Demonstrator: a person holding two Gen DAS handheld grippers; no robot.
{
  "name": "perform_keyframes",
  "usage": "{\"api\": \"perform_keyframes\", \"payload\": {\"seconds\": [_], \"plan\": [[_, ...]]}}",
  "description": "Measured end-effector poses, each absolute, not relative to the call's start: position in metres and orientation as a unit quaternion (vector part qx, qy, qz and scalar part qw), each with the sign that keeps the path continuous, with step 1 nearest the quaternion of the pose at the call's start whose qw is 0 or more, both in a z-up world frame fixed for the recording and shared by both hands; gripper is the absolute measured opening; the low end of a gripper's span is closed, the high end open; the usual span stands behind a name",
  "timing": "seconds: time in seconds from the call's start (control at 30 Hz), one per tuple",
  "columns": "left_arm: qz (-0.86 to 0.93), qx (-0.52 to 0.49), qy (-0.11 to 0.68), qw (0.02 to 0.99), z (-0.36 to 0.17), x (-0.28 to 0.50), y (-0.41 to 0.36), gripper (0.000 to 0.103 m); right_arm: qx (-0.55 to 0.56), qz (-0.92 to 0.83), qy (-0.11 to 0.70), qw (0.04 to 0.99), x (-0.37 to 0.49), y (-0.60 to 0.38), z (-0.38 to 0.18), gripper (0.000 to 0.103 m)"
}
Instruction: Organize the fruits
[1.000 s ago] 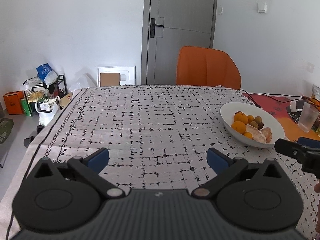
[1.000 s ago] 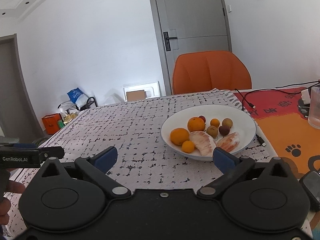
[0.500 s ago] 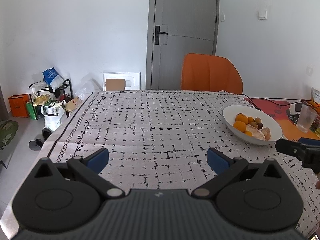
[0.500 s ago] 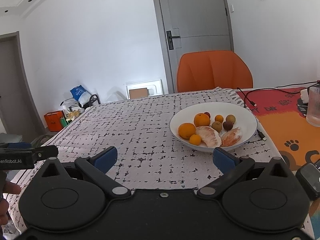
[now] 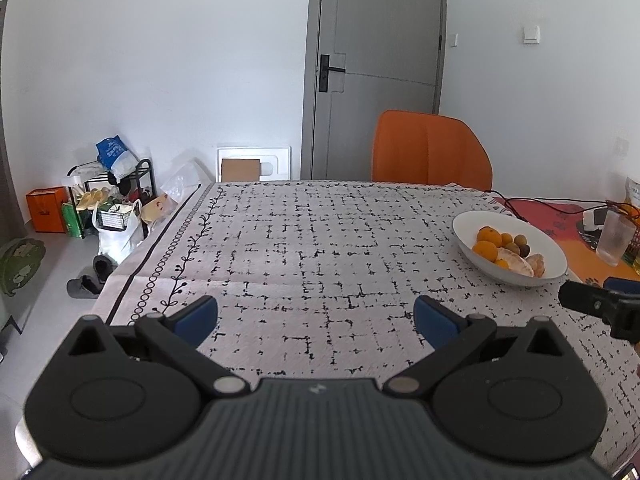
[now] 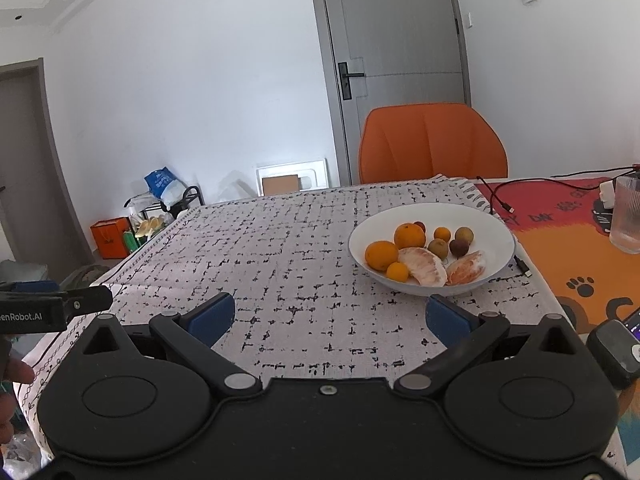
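Note:
A white bowl (image 6: 496, 220) (image 5: 468, 226) sits on the patterned tablecloth, right of centre. It holds two large oranges (image 6: 409, 236), small orange fruits, brownish round fruits (image 6: 437, 247) and two peeled pomelo segments (image 6: 424, 266). My right gripper (image 6: 327, 317) is open and empty, hovering near the table's front edge, short of the bowl. My left gripper (image 5: 316, 317) is open and empty over bare cloth, with the bowl far to its right.
An orange chair (image 6: 432, 142) stands behind the table. A ribbed glass (image 6: 626, 216), cables and a red-orange mat (image 6: 576, 256) lie right of the bowl. A dark device (image 6: 612, 344) rests at the near right. Bags and a rack (image 5: 108, 196) stand on the floor left.
Both grippers have pulled back and risen slightly from the table; the bowl looks smaller and farther away in both views. Both stay open and empty.

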State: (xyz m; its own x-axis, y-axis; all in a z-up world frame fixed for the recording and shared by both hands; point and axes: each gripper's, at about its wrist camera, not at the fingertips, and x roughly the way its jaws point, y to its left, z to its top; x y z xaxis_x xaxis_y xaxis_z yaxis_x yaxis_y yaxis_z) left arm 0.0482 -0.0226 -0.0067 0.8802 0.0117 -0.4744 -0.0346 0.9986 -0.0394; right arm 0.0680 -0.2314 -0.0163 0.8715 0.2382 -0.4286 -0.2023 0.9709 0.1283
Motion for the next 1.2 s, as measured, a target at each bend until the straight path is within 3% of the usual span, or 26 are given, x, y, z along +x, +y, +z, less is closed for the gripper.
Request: {"api": "perform_keyframes", "payload": {"seconds": [1.2], "plan": [[0.018,-0.024,0.260,0.965,-0.018,0.048,-0.016,0.103,0.028,0.129,0.235,0.963,0.069,-0.219,-0.021,0.103]]}}
